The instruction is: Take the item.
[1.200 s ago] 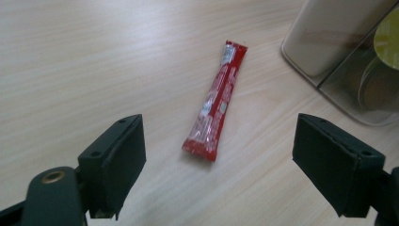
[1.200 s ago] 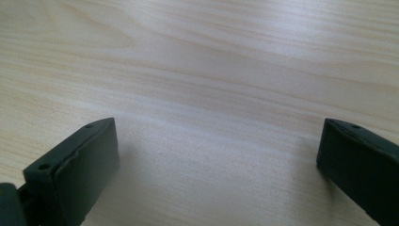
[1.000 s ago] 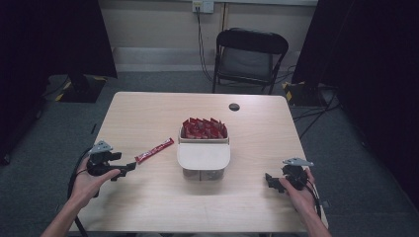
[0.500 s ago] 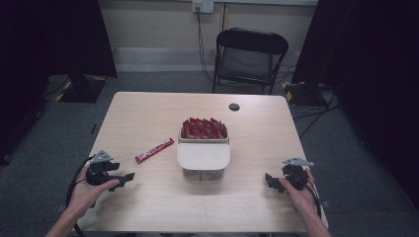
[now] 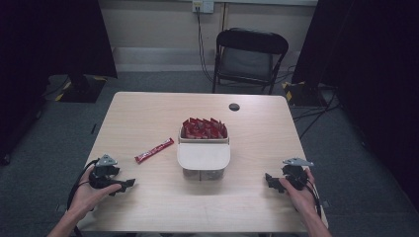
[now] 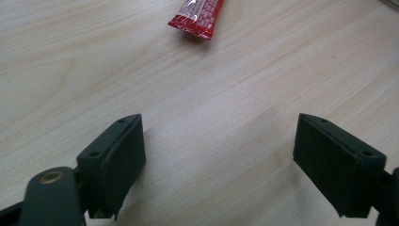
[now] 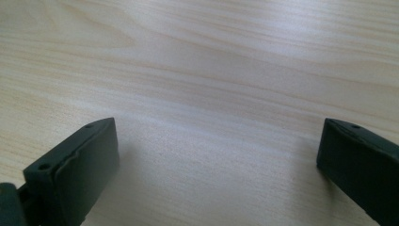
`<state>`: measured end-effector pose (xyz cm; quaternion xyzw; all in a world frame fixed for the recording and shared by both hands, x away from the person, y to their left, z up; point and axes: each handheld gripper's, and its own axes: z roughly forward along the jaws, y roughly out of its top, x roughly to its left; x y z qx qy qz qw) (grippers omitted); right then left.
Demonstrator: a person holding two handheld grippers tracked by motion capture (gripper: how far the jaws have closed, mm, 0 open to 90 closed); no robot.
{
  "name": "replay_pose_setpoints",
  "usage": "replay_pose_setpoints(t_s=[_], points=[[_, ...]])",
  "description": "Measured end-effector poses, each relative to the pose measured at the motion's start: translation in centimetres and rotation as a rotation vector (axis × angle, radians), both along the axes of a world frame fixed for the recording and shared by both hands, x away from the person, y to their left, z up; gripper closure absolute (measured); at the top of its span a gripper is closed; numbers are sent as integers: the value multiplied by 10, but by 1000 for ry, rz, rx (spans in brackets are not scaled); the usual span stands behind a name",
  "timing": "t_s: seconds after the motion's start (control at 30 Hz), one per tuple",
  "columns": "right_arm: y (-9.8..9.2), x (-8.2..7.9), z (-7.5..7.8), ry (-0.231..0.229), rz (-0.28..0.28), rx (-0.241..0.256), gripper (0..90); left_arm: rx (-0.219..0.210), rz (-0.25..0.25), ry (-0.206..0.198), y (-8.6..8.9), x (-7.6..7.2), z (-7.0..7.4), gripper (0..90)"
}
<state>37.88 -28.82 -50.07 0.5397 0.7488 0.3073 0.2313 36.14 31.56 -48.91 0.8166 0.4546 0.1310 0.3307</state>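
Note:
A red wrapped snack bar (image 5: 154, 150) lies on the wooden table (image 5: 148, 113), left of a white box (image 5: 203, 157) whose far half holds several red packets (image 5: 203, 128). My left gripper (image 5: 126, 185) rests near the table's front left corner, open, nothing between its jaws. In the left gripper view the end of the snack bar (image 6: 197, 19) lies well beyond the left gripper (image 6: 219, 165). My right gripper (image 5: 269, 181) rests open near the front right corner. In the right gripper view the right gripper (image 7: 216, 174) has bare wood between its jaws.
A small black round object (image 5: 234, 106) sits near the table's far edge. A black folding chair (image 5: 249, 59) stands behind the table. Dark curtains hang at both sides, and cables (image 5: 316, 118) run over the grey floor at the right.
My left gripper has drawn back from the snack bar toward the front left corner of the table. The right gripper has stayed put.

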Motion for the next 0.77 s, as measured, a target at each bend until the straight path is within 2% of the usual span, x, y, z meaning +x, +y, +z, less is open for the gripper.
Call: replay_pose_setpoints(t_s=[0.07, 0.1, 0.2, 0.27, 0.43, 0.5, 0.77], points=[[0, 0, 0, 0, 0, 0, 0, 7, 2, -15, 0, -1, -1, 164], [0, 0, 0, 0, 0, 0, 0, 20, 5, -34, -2, -2, -3, 164], [0, 0, 0, 0, 0, 0, 0, 53, 5, -53, -4, -3, -4, 153], [0, 0, 0, 0, 0, 0, 0, 47, 27, -65, -6, -3, -6, 141], [0, 0, 0, 0, 1, 1, 0, 27, 45, -101, -3, -2, -12, 49], [0, 0, 0, 0, 0, 0, 0, 28, 50, -102, -3, -1, -13, 3], [0, 0, 0, 0, 0, 0, 0, 27, 40, -102, -2, 1, -14, 0]])
